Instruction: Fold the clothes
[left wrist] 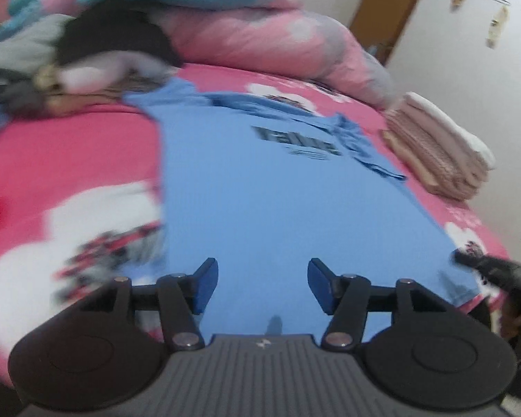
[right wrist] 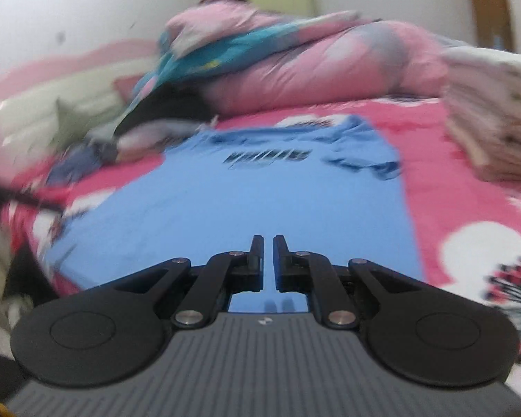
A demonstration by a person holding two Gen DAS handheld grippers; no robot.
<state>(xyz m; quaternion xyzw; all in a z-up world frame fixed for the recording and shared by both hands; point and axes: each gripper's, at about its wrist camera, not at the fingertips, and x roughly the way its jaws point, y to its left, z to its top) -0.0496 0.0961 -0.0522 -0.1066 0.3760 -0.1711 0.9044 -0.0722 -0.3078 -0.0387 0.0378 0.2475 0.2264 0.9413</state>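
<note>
We see a blue T-shirt spread flat on a bed with a pink patterned sheet, print side up, dark lettering toward the far end, hem toward both cameras. Its right sleeve looks folded in over the chest; blur makes this hard to confirm.

Left hand-held gripper: jaws parted about halfway, nothing between them, hovering over the shirt's near hem. Right hand-held gripper: jaws nearly together, only a thin slit, and we see no fabric pinched in it; it hangs over the shirt's lower part.

A stack of folded pale clothes sits on the bed just beside the shirt's right edge. A loose heap of unfolded clothes lies at the far left. A pink quilt is bunched along the far side.

Both views are motion-blurred.
</note>
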